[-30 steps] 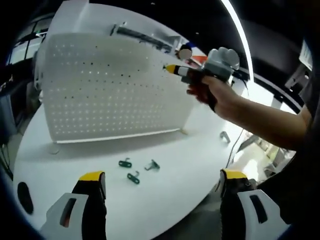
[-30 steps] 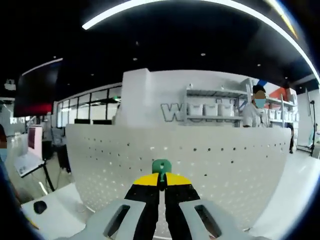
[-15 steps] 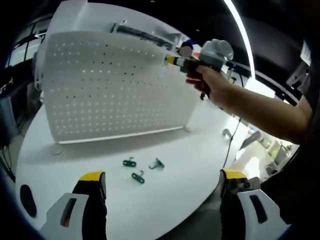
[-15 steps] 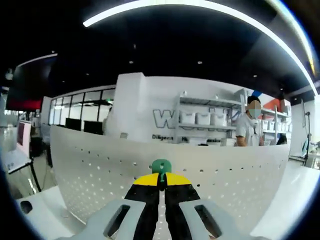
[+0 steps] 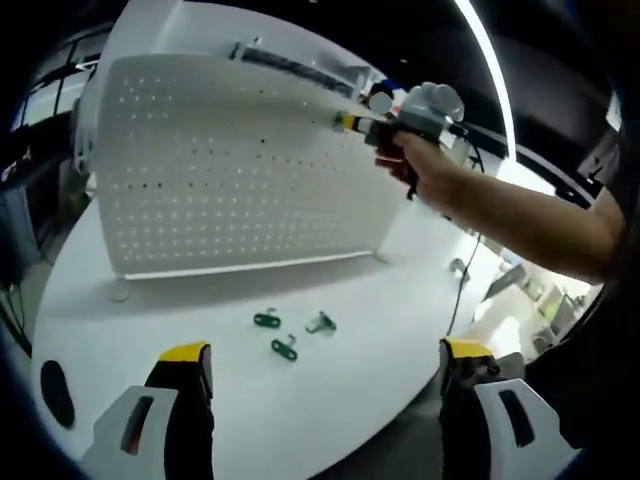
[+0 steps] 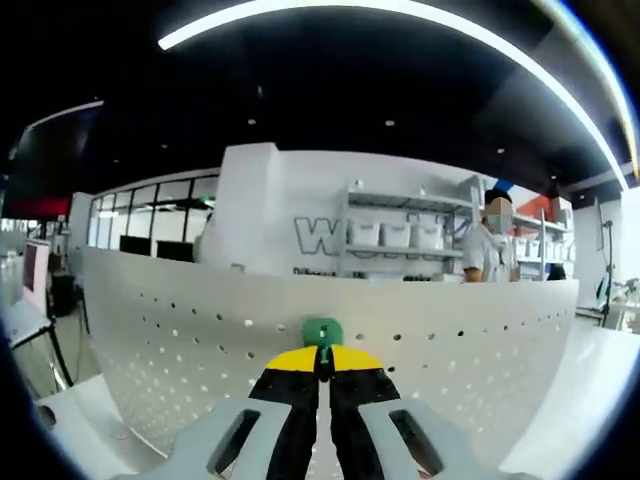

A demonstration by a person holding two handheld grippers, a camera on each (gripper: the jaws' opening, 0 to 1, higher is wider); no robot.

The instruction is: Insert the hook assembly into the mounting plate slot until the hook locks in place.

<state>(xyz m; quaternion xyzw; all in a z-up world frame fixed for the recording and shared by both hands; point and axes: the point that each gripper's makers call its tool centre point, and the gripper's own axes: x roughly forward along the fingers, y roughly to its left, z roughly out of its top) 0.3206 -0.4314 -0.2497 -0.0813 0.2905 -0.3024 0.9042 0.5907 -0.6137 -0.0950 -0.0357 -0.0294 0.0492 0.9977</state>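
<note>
A white perforated mounting plate (image 5: 230, 160) stands upright on the round white table (image 5: 330, 400). In the right gripper view my right gripper (image 6: 322, 352) is shut on a green hook (image 6: 322, 333), held up against the top rows of holes of the plate (image 6: 450, 350). The left gripper view shows that right gripper (image 5: 352, 123) in a person's hand, its tips at the plate's upper right. My left gripper (image 5: 325, 365) is open, low over the table's near edge. Three loose hooks (image 5: 283, 347) lie on the table in front of the plate.
A small metal bracket (image 5: 458, 268) lies at the table's right side. A dark oval object (image 5: 55, 392) sits near the left edge. Behind the plate are shelves with white bins (image 6: 395, 235) and a standing person (image 6: 492, 255).
The right gripper with the green hook has moved slightly further along the plate's top rows. The left gripper view has shifted a little; the loose hooks have not moved on the table.
</note>
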